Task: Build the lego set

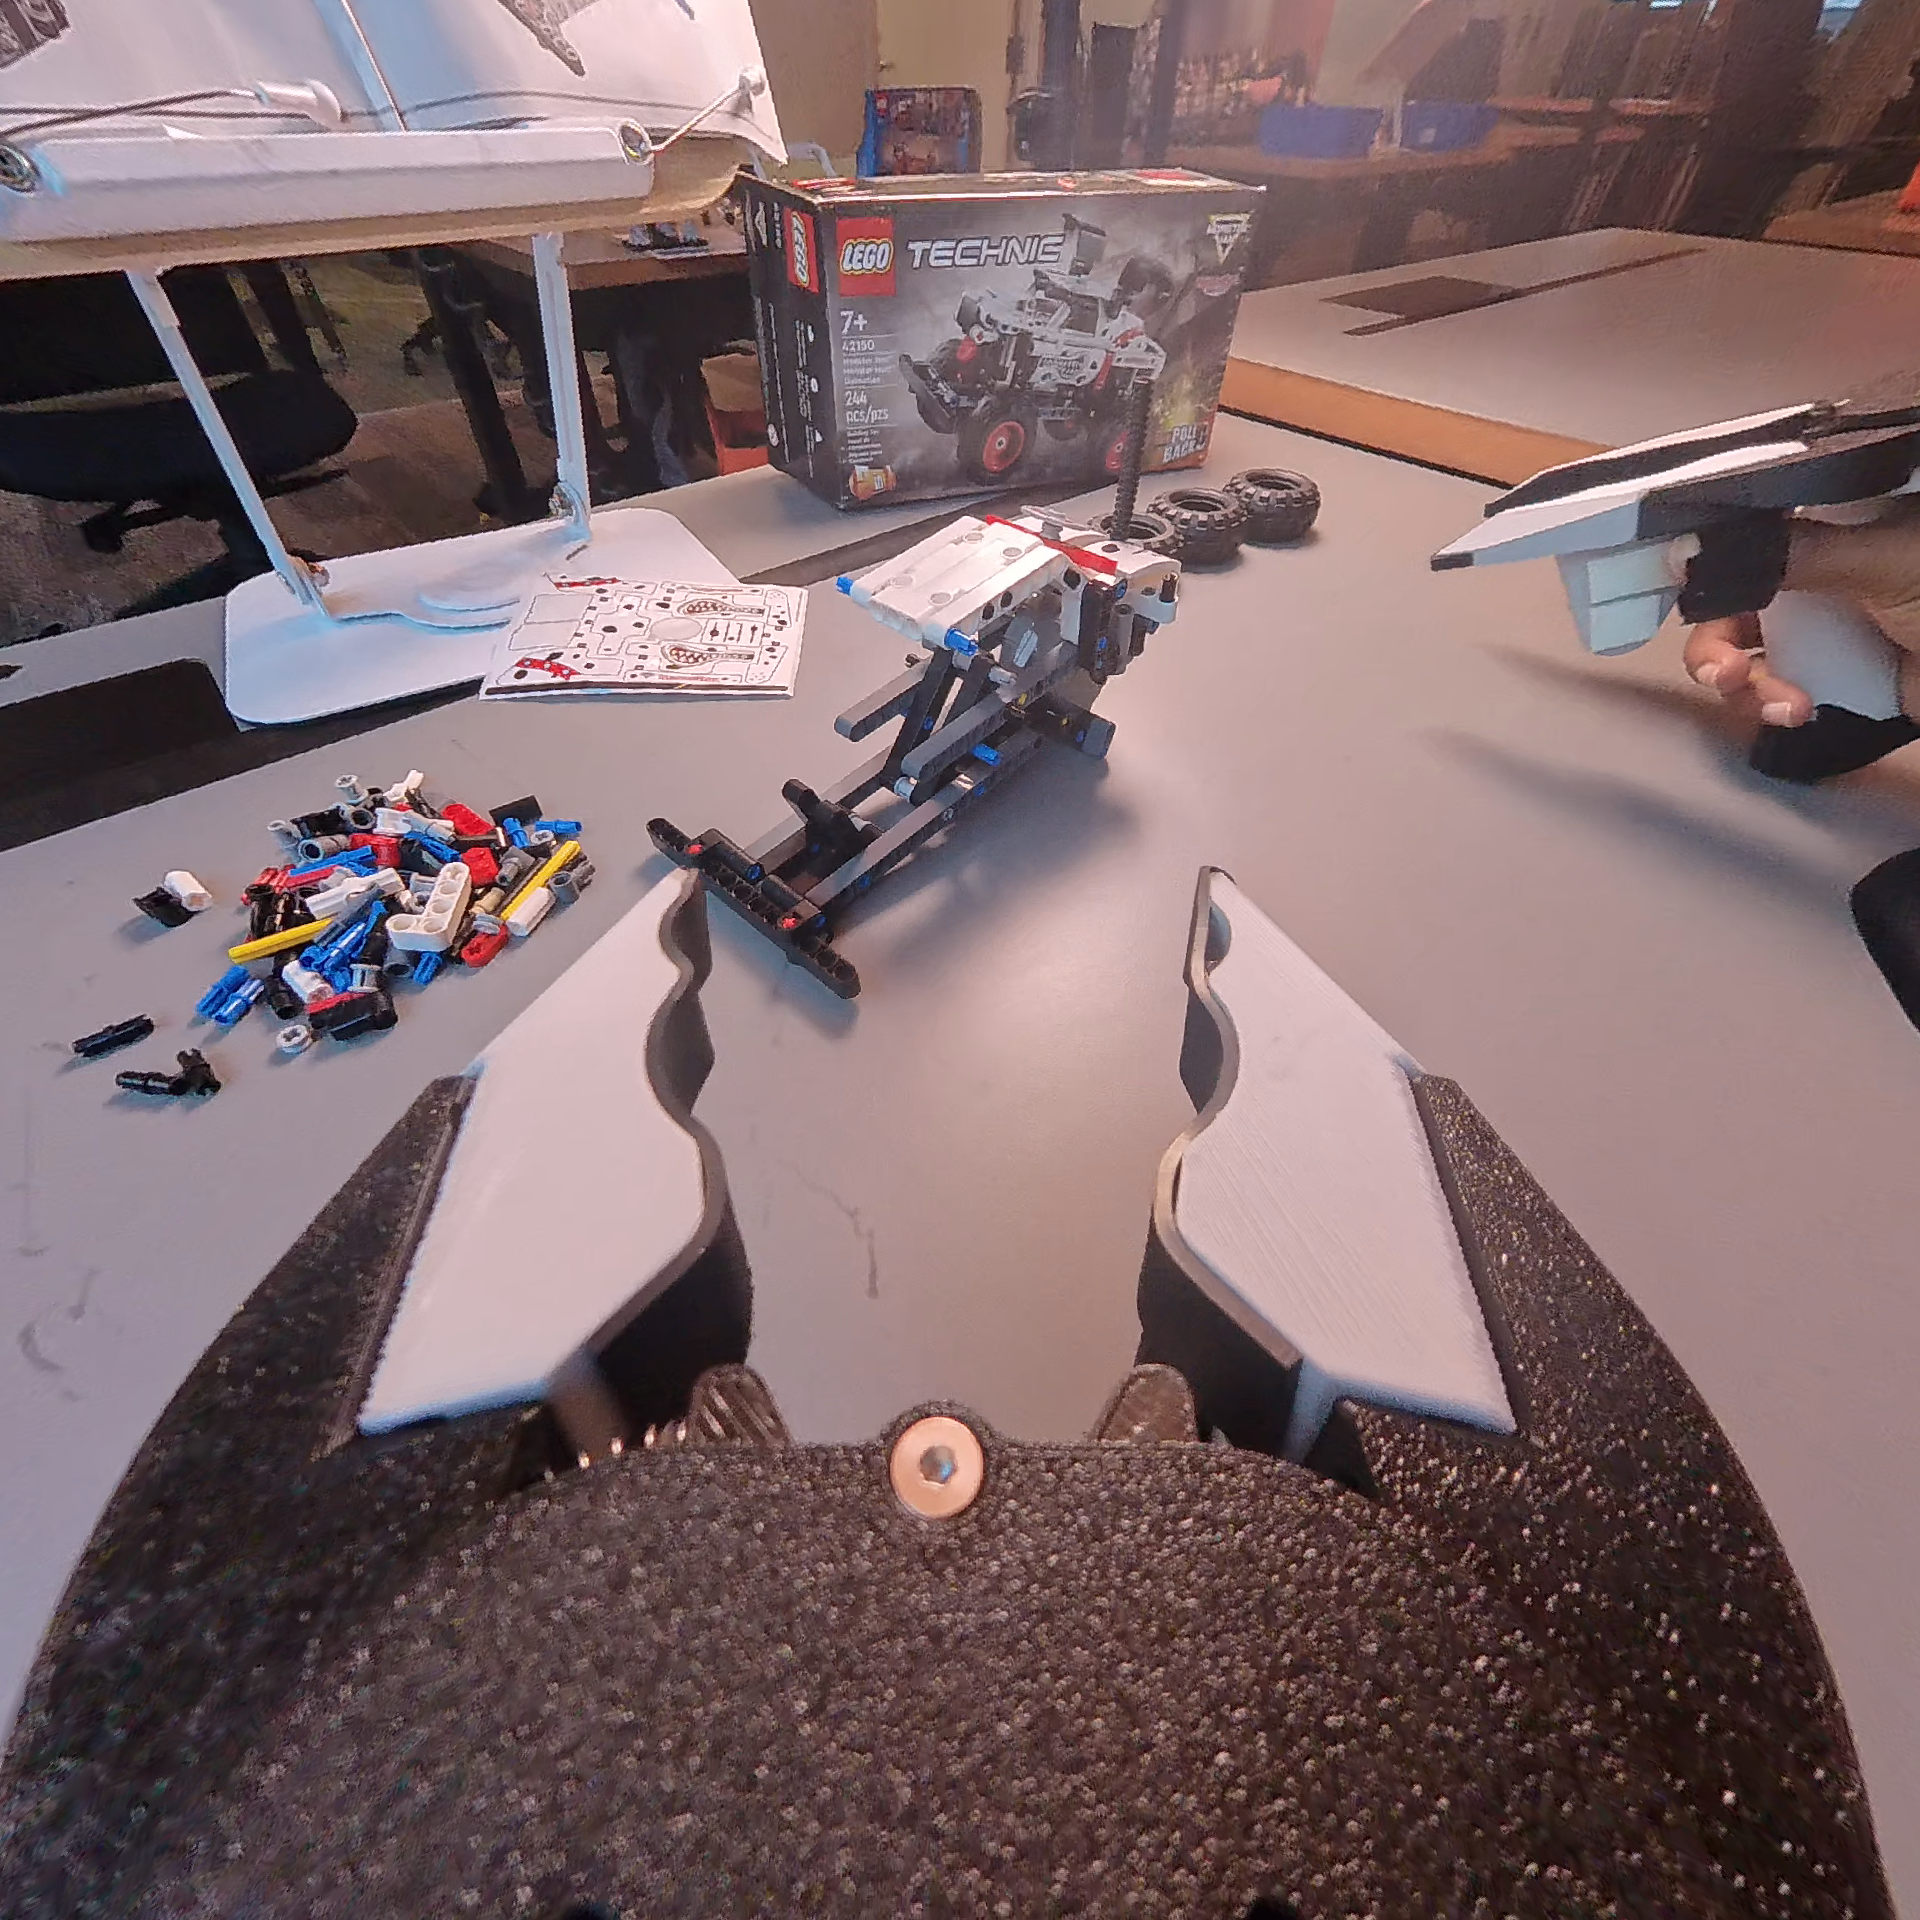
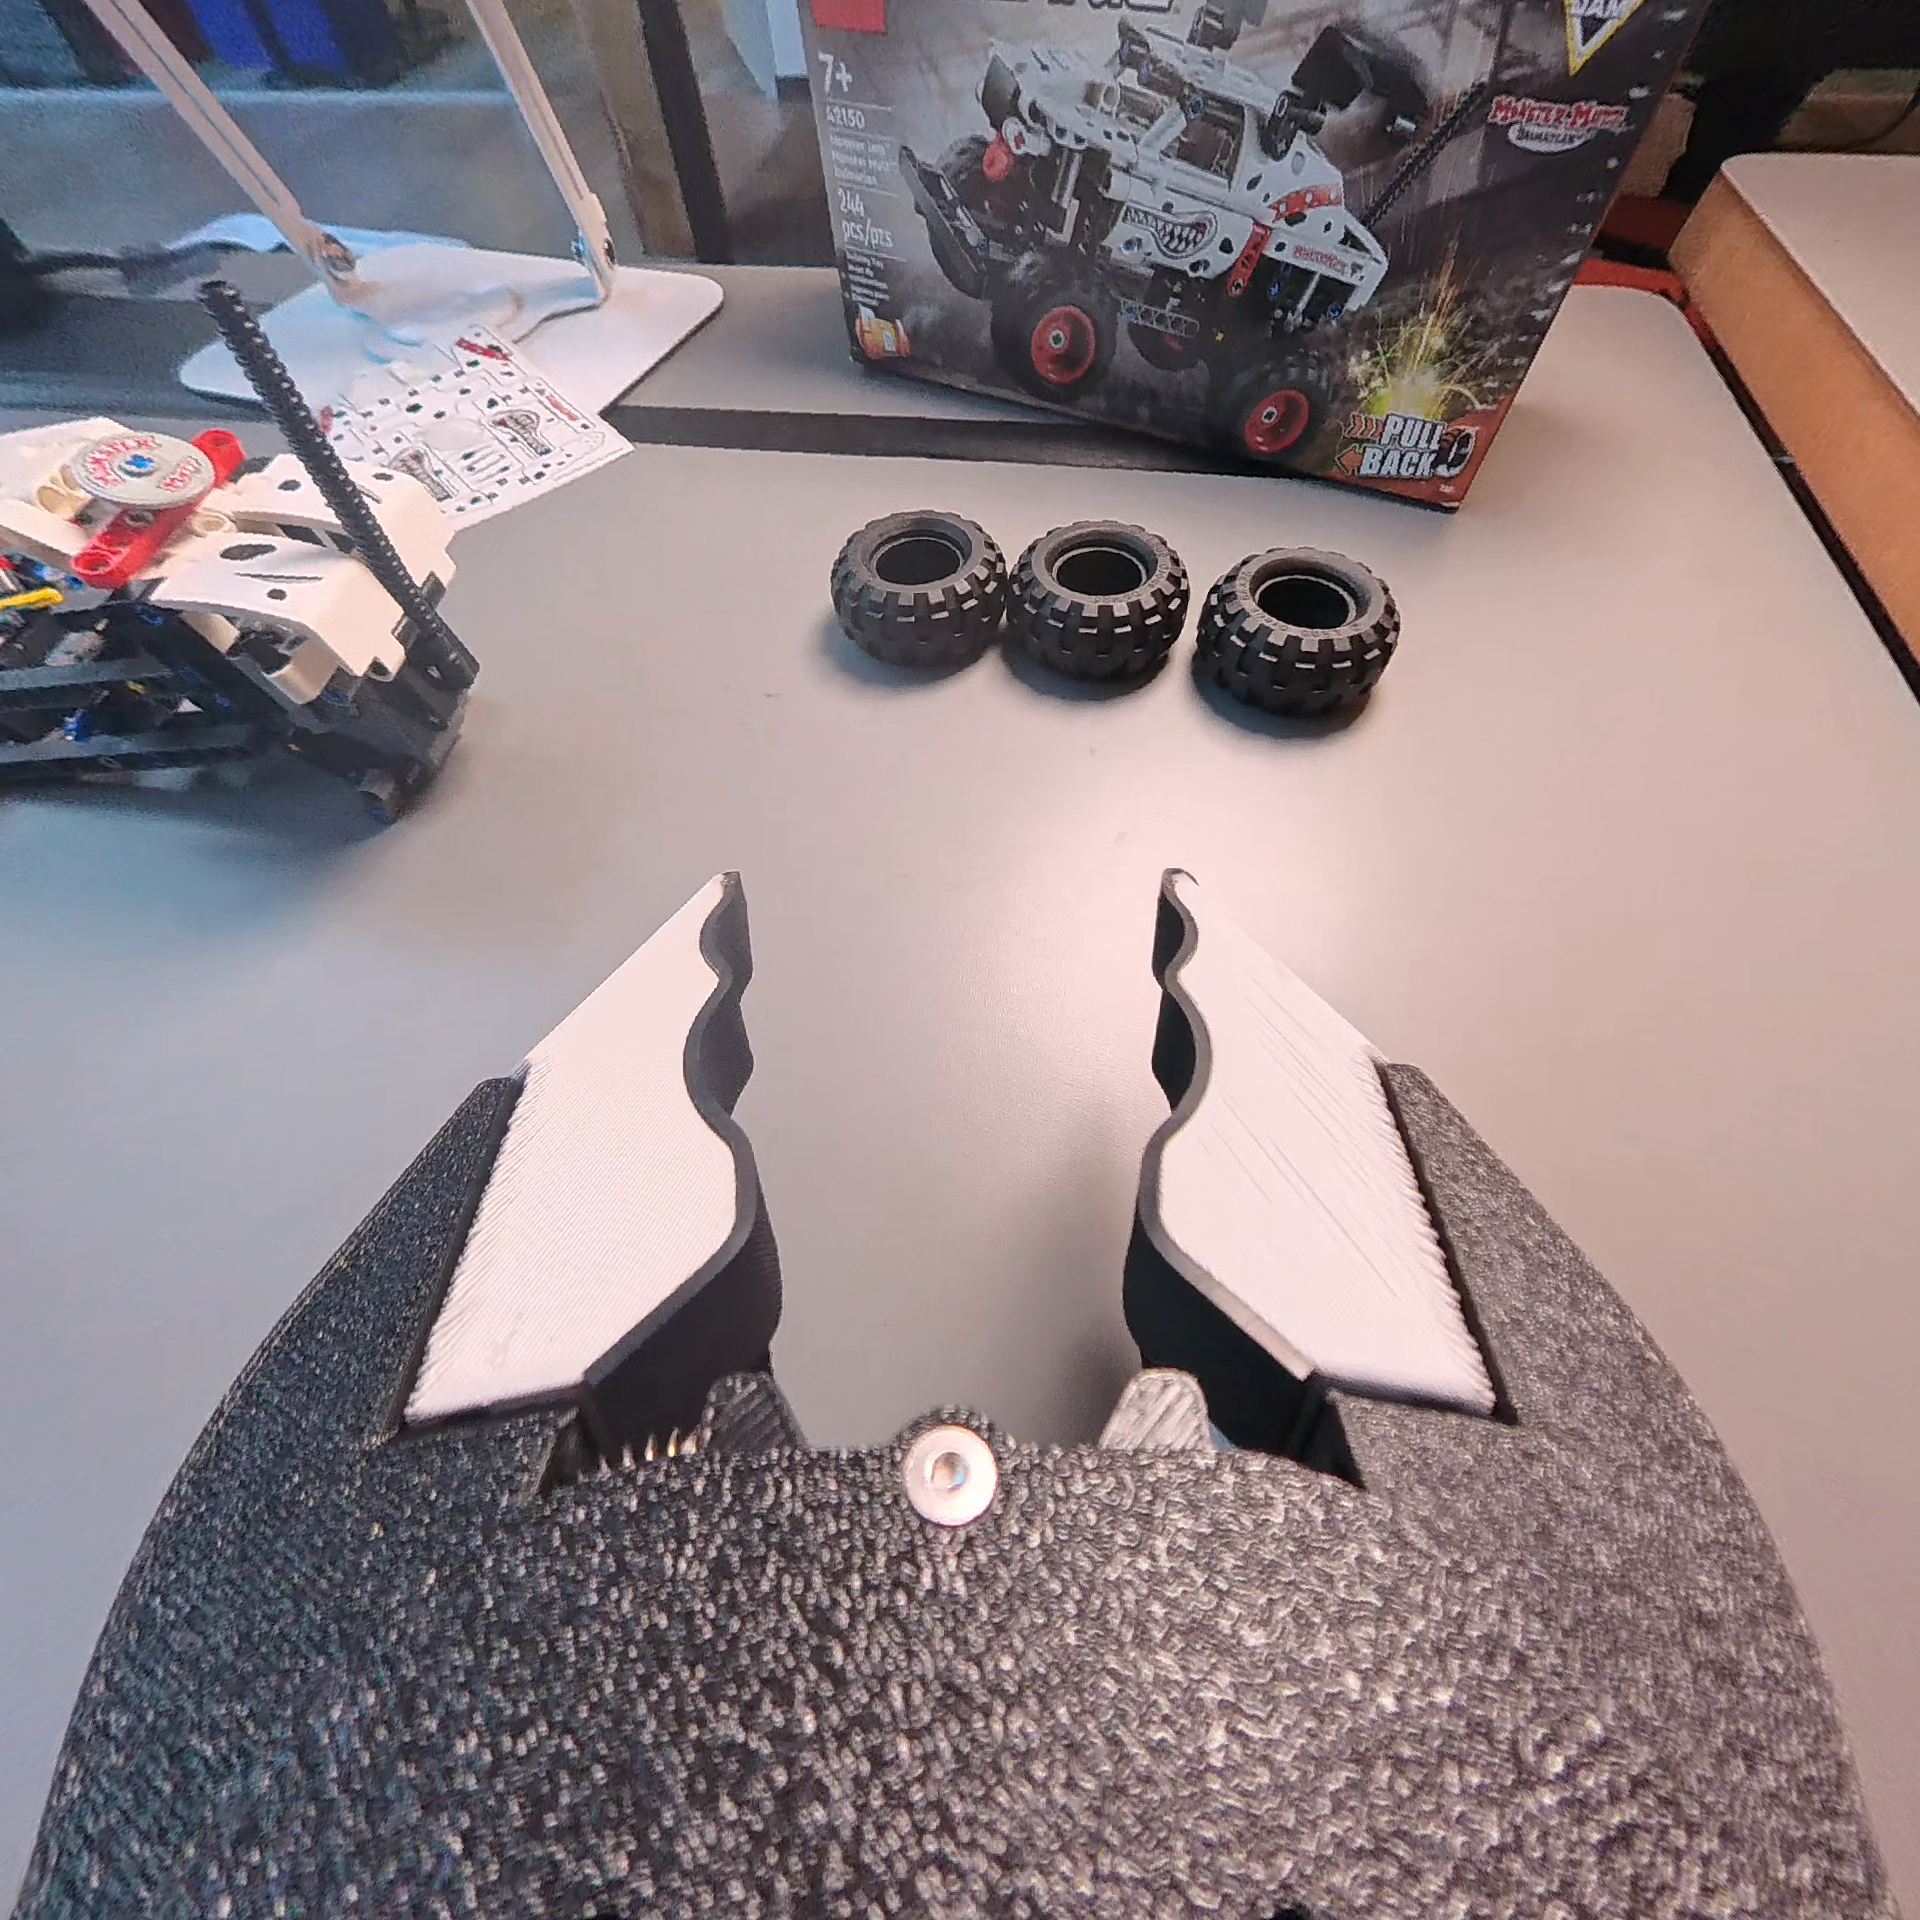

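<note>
The half-built white and black truck model (image 1: 966,707) lies on the grey table (image 1: 1351,1039), just ahead of the left gripper (image 1: 951,894), whose fingers stand apart and hold nothing. The right gripper (image 2: 951,894), also spread and empty, faces three black rubber tyres (image 2: 1112,613) set in a row, probably for easy picking. The heap of small coloured loose pieces (image 1: 384,914) waits at the left, near the model.
</note>
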